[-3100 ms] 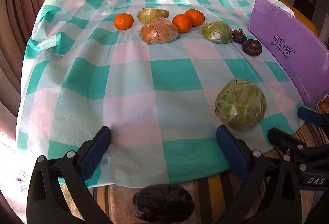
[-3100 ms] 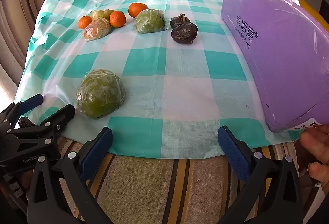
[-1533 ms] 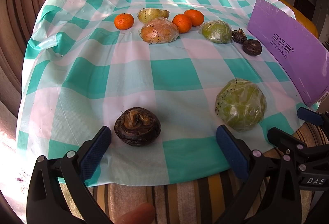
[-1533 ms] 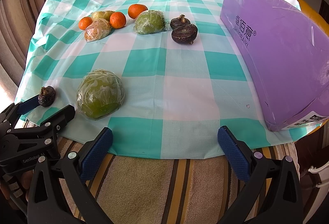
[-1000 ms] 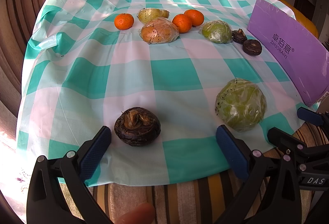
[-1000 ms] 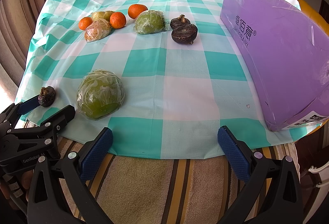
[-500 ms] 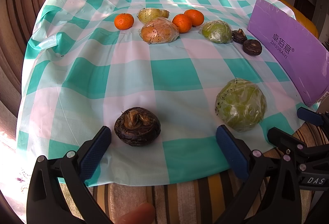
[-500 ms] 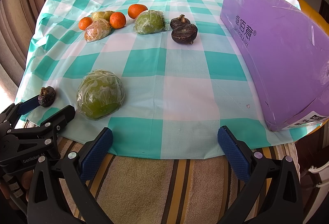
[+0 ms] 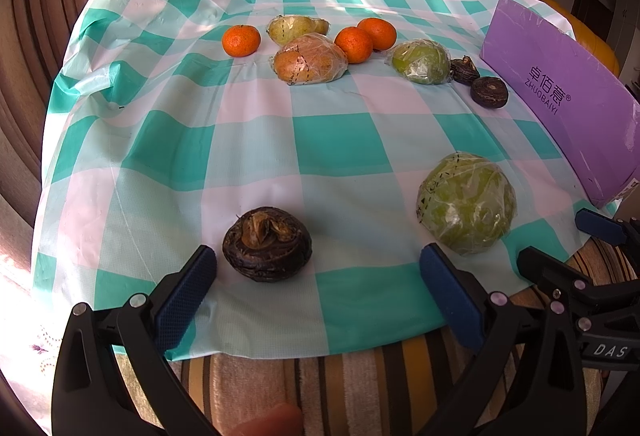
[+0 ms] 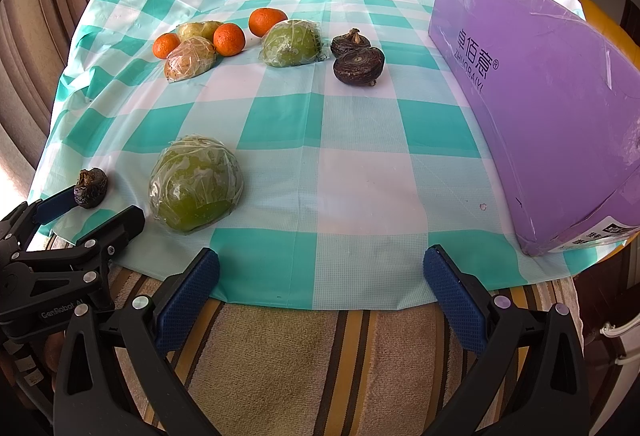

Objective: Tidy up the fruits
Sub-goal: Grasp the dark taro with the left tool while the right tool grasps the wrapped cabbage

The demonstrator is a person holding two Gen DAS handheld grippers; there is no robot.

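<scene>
A dark brown round fruit (image 9: pixel 267 250) lies on the checked cloth just ahead of my left gripper (image 9: pixel 318 264), close to its left finger. That gripper is open and holds nothing. A large wrapped green fruit (image 9: pixel 466 208) sits ahead of its right finger. At the back lie three oranges (image 9: pixel 241 40), two wrapped pears (image 9: pixel 310 58), another wrapped green fruit (image 9: pixel 421 61) and two more dark fruits (image 9: pixel 489 92). My right gripper (image 10: pixel 322 268) stands open and empty at the table's front edge, with the large green fruit (image 10: pixel 196 183) to its left.
A purple box (image 10: pixel 540 96) stands along the right side of the table. The green and white checked cloth (image 9: pixel 332 140) covers the table. A striped brown and yellow fabric (image 10: pixel 304 356) lies under the front edge. A person's fingertip (image 9: pixel 268 420) shows at the bottom.
The dark fruit, first below the table edge, came to rest on the cloth between my left fingers. A hand beside the purple box withdrew. Nothing has moved in the last second.
</scene>
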